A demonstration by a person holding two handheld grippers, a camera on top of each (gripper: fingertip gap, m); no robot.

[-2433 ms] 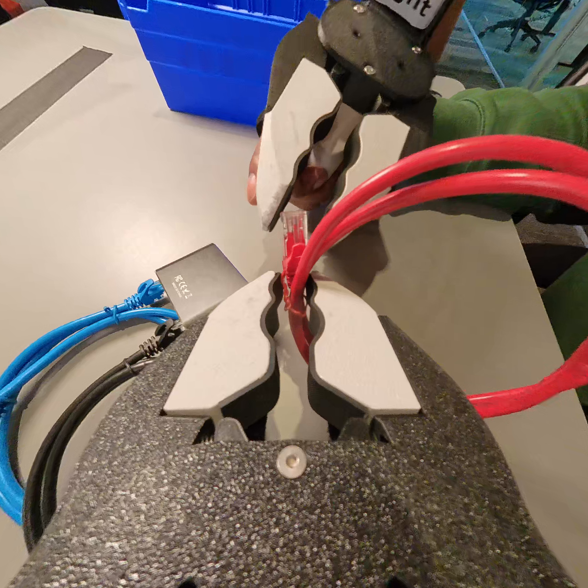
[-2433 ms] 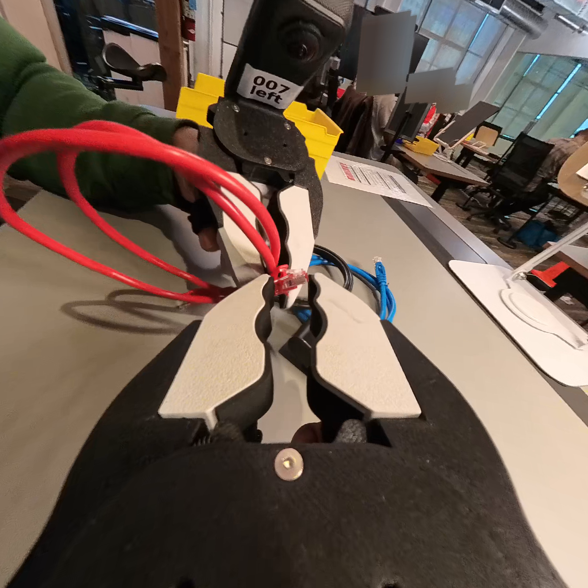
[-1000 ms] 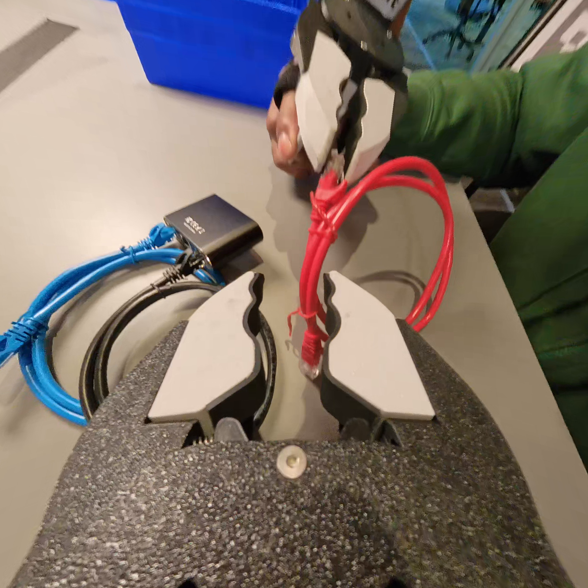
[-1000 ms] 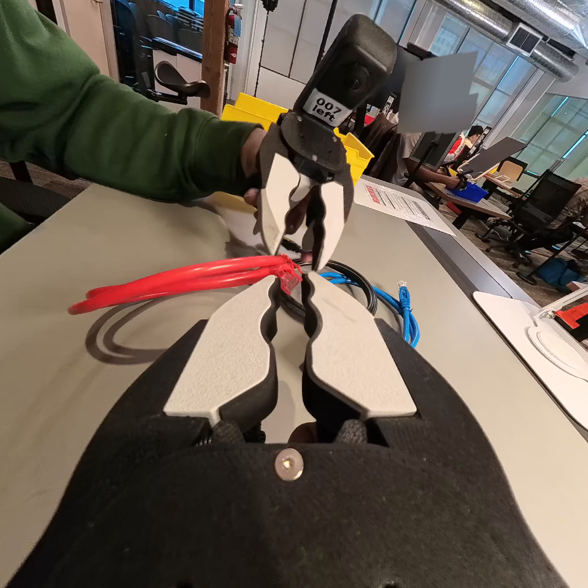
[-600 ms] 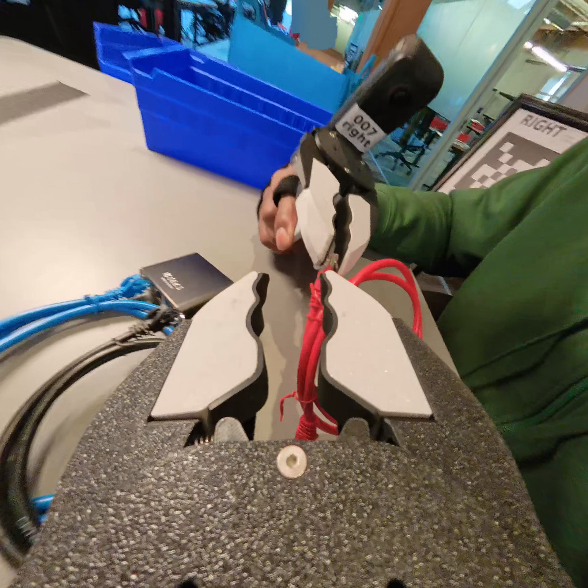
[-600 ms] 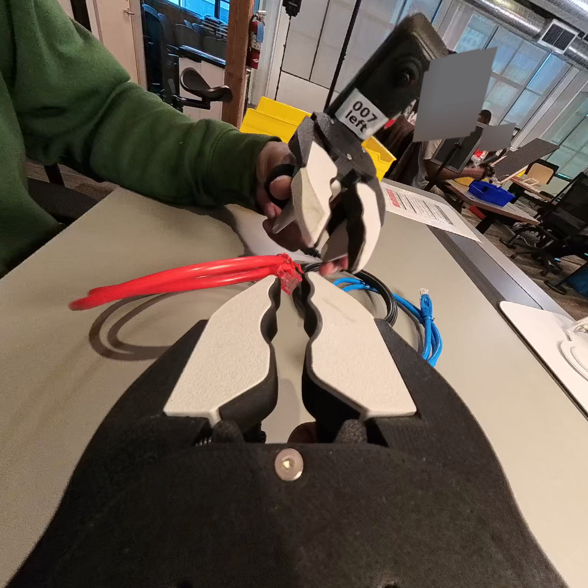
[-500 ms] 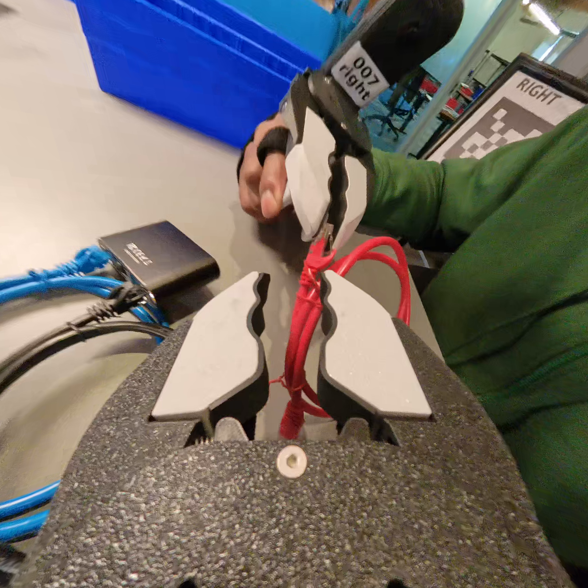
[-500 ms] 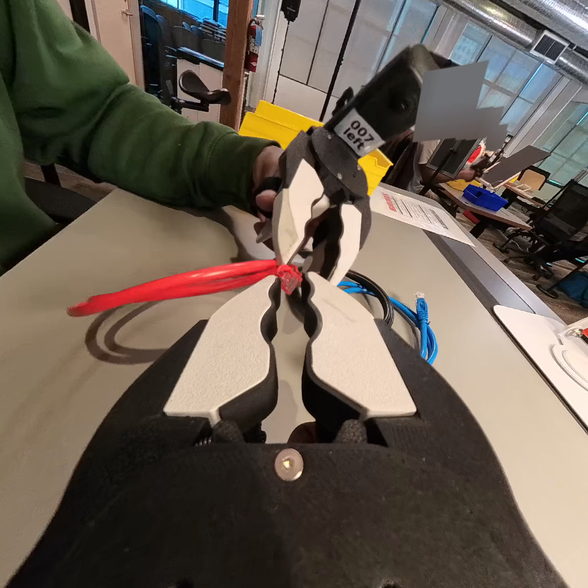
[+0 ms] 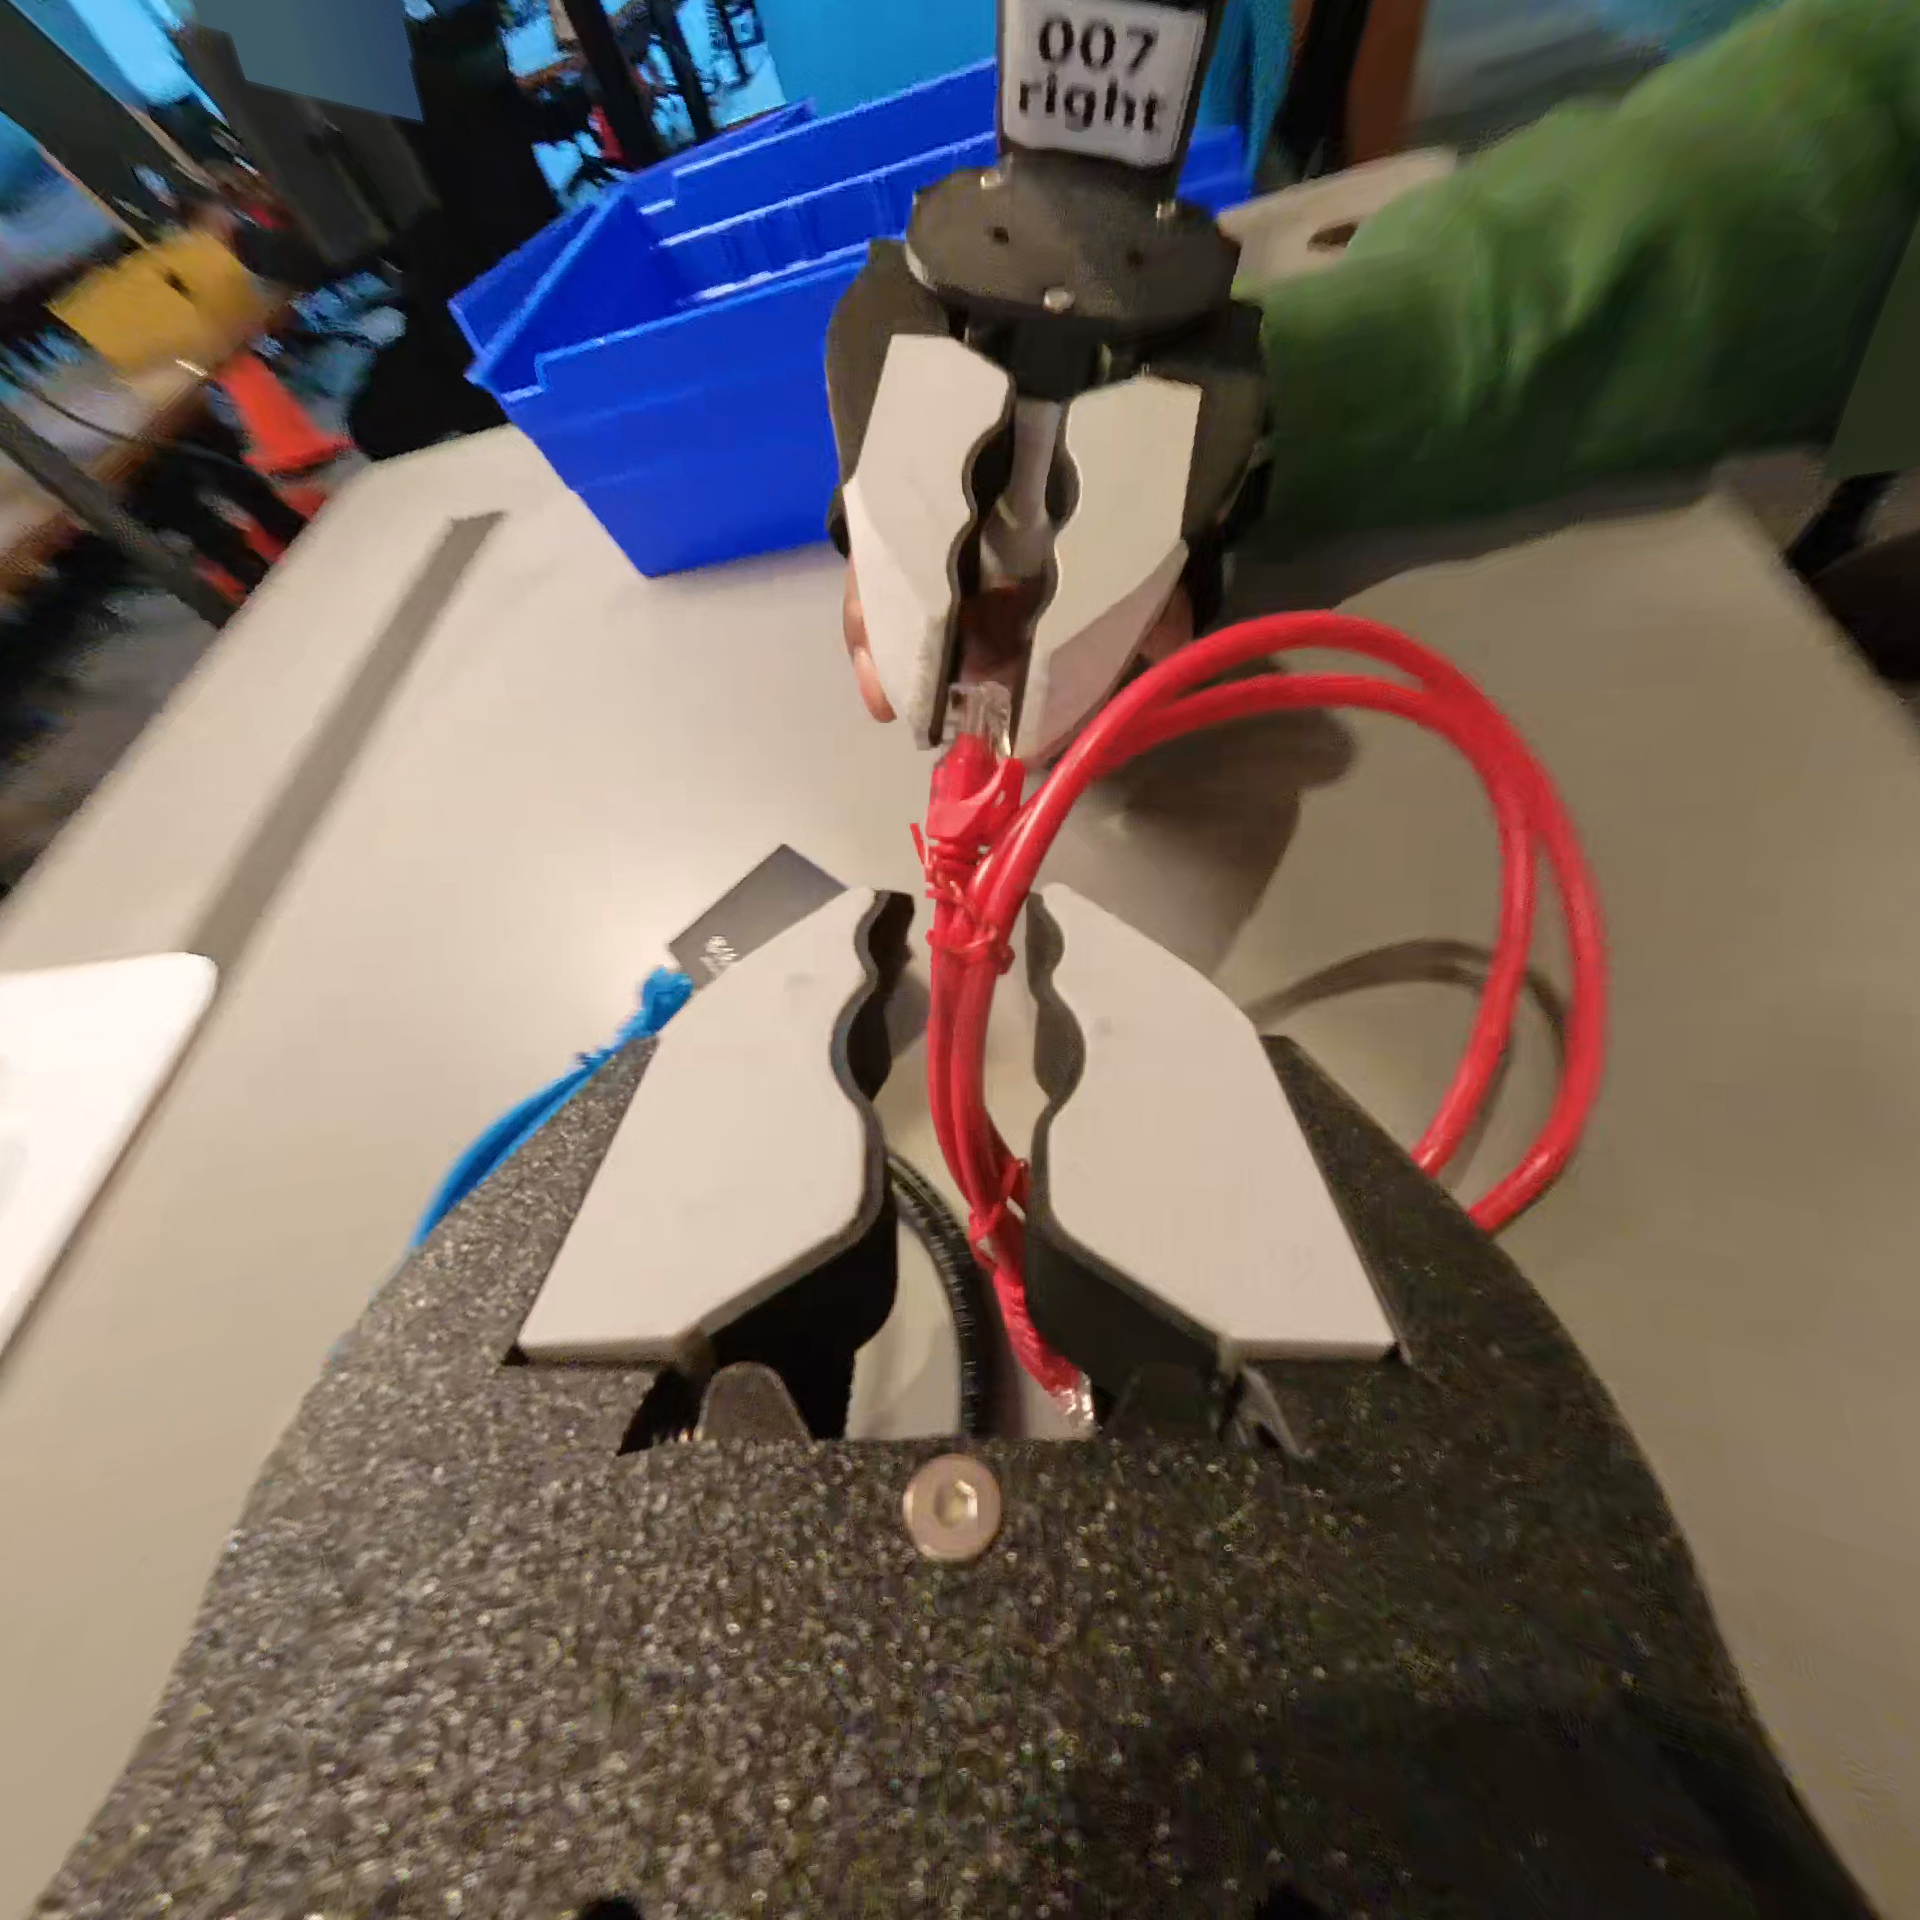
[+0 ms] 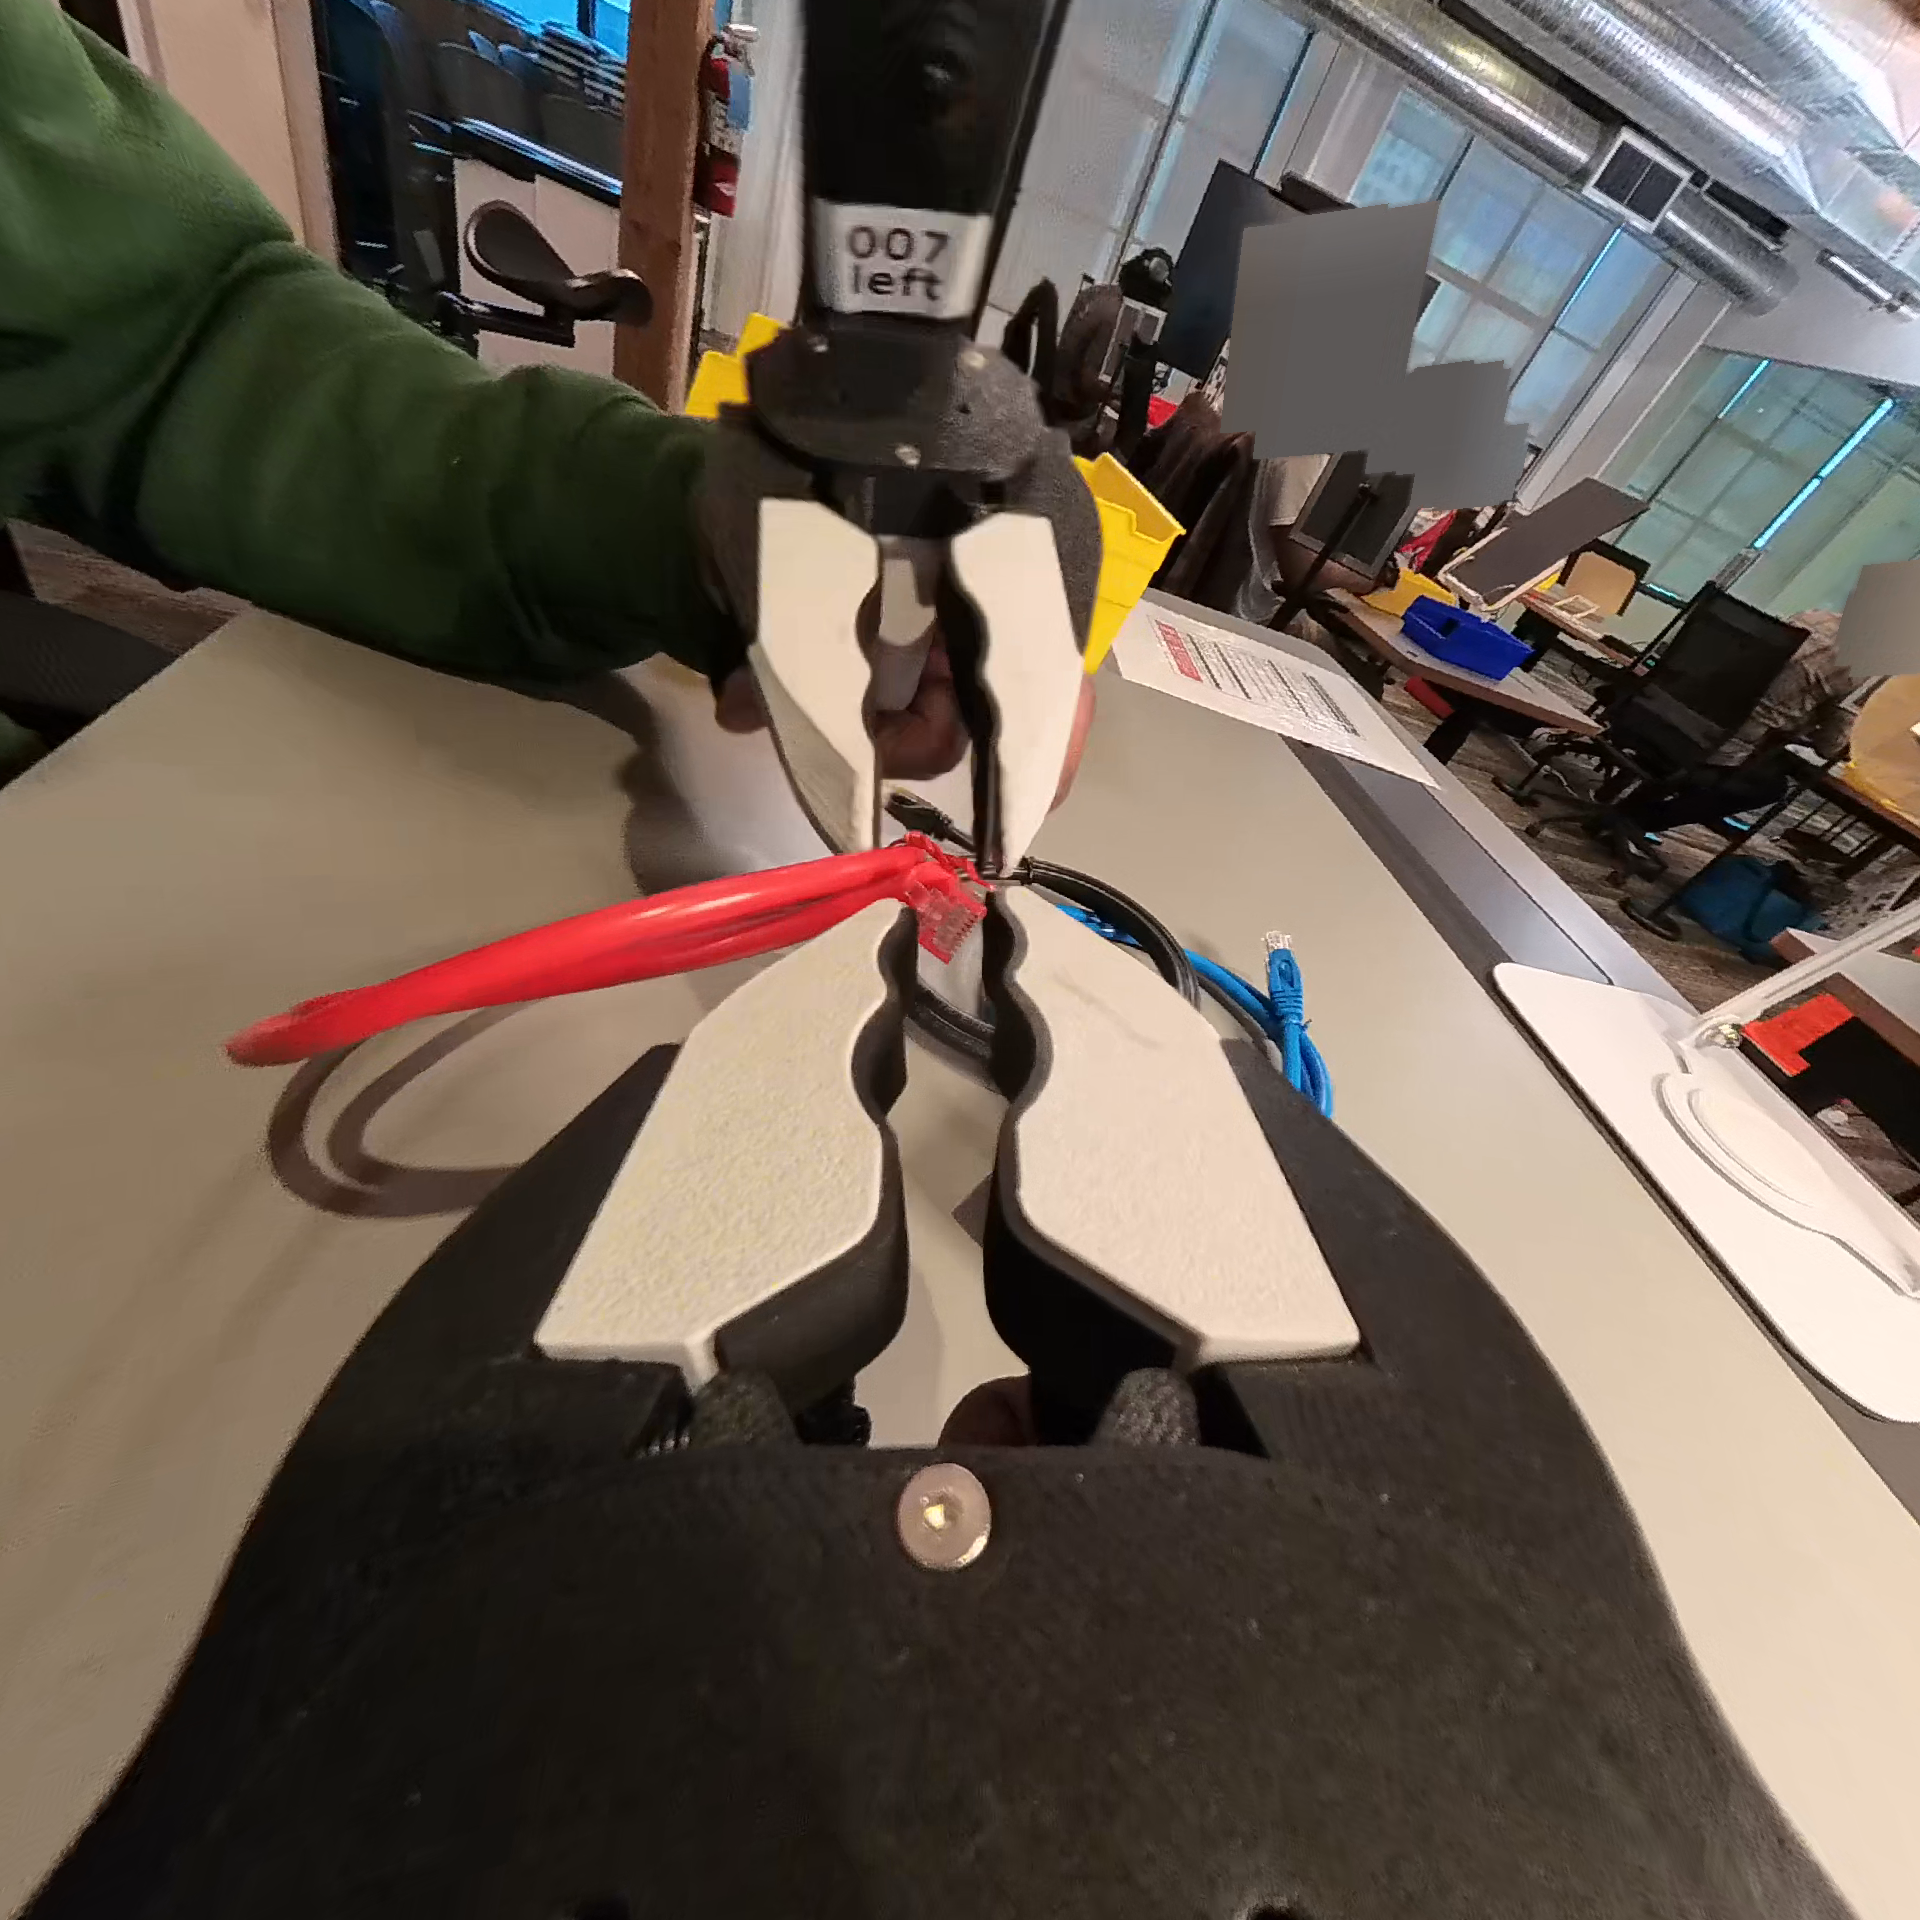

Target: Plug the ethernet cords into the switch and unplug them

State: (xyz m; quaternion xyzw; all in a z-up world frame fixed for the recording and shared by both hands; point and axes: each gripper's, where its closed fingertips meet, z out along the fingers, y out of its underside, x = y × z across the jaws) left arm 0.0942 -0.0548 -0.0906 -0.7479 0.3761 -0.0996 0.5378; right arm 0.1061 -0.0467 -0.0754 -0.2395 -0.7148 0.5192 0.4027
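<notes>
The red ethernet cord (image 9: 1507,831) is a tied coil held up off the table. My right gripper (image 10: 948,920) is shut on its clear-tipped plug (image 9: 977,712); it also shows in the left wrist view (image 9: 977,727). My left gripper (image 9: 961,914) is open, and its jaws stand narrowly on either side of the tied strands with small gaps. It faces the right gripper in the right wrist view (image 10: 940,847). The cord's other plug (image 9: 1060,1382) hangs near the base of the left fingers. The dark switch (image 9: 769,904) lies on the table, mostly hidden behind the left finger.
A blue cord (image 10: 1288,997) and a black cord (image 10: 1122,914) lie coiled by the switch. A blue bin (image 9: 707,416) stands behind, a yellow bin (image 10: 1122,540) at the other side. A white pad (image 10: 1714,1143) and a paper sheet (image 10: 1268,686) lie on the table. Less than 4 cm separates the two grippers' tips. About 10 cm separates my left fingertips from the dark switch (image 9: 769,904).
My left gripper let go of the red cord, opened wide, then came back with narrower jaws around the tied strands. My right gripper has kept the plug throughout.
</notes>
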